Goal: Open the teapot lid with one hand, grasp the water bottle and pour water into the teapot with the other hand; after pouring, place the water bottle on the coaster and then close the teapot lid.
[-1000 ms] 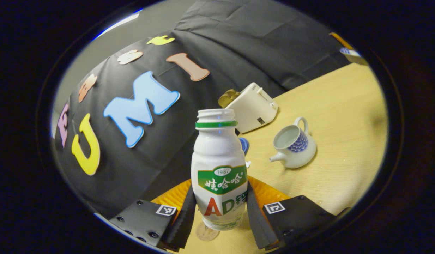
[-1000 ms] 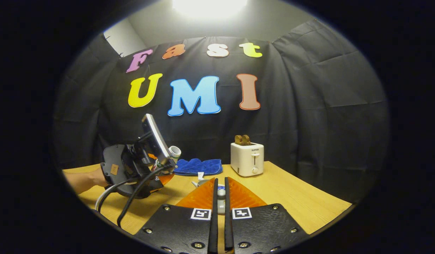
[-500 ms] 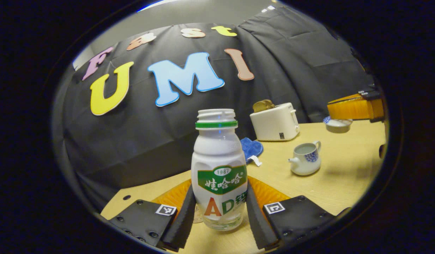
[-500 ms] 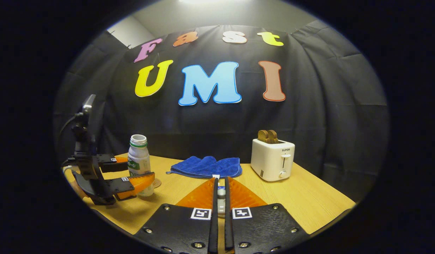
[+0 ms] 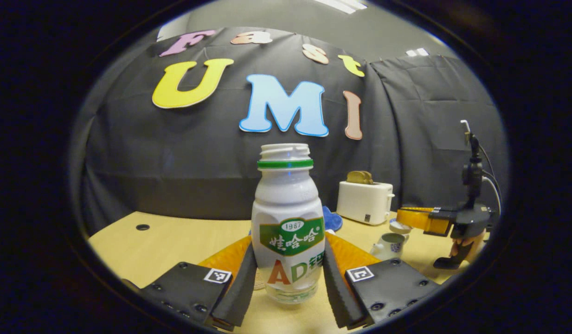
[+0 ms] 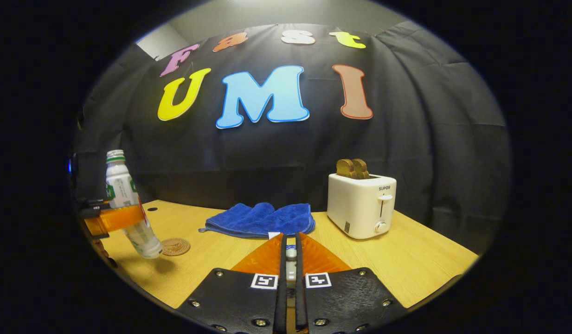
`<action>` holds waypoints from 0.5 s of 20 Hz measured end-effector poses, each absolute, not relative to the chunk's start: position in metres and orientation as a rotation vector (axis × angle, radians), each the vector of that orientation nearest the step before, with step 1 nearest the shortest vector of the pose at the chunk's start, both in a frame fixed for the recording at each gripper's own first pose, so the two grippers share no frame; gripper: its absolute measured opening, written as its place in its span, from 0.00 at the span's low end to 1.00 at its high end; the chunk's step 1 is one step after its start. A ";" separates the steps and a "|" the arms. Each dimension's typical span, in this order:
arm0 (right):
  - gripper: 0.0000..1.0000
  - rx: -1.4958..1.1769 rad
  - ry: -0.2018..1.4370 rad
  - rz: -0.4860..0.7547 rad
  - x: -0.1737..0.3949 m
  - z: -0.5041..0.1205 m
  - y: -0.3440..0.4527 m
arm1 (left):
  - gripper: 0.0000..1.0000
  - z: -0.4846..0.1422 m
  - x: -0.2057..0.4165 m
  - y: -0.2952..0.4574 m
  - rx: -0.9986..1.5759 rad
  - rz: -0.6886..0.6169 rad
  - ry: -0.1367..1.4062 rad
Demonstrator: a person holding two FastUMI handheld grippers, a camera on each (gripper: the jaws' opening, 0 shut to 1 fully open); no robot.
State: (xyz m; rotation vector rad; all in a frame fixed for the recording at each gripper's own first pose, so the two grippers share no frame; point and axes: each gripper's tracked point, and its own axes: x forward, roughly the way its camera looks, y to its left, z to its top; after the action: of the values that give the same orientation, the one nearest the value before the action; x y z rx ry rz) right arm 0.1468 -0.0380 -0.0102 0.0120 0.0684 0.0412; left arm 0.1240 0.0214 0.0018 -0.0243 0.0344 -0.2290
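Water bottle (image 5: 288,222), uncapped, pinched in left claw (image 5: 288,283); right claw (image 6: 290,273) pinching teapot lid (image 6: 291,254).

Light source: ceiling fixtures are glowing overhead, washing out the top of both views.
Brightness: the tabletop (image 6: 406,260) is lying evenly lit; the wall is staying dim.
Shadows: the water bottle (image 6: 128,208) is casting a soft shadow beside the coaster (image 6: 176,246).
Distortion: straight edges are bowing near the rims.
Focus: both views are showing sharp.
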 end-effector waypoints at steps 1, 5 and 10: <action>0.07 0.010 0.078 0.044 0.149 -0.015 -0.037 | 0.76 0.005 0.124 0.029 -0.018 -0.208 0.025; 0.07 -0.018 0.092 0.049 0.153 -0.026 -0.036 | 0.70 0.001 0.128 0.043 -0.020 -0.179 0.034; 0.07 -0.043 0.125 0.037 0.156 -0.037 -0.038 | 0.80 -0.009 0.131 0.048 -0.009 -0.166 0.064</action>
State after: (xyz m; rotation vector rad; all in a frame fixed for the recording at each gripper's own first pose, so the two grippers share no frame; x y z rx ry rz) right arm 0.1560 -0.0383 -0.0368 -0.0435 0.1252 0.0371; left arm 0.1309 0.0476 -0.0089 -0.0092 0.0642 -0.1663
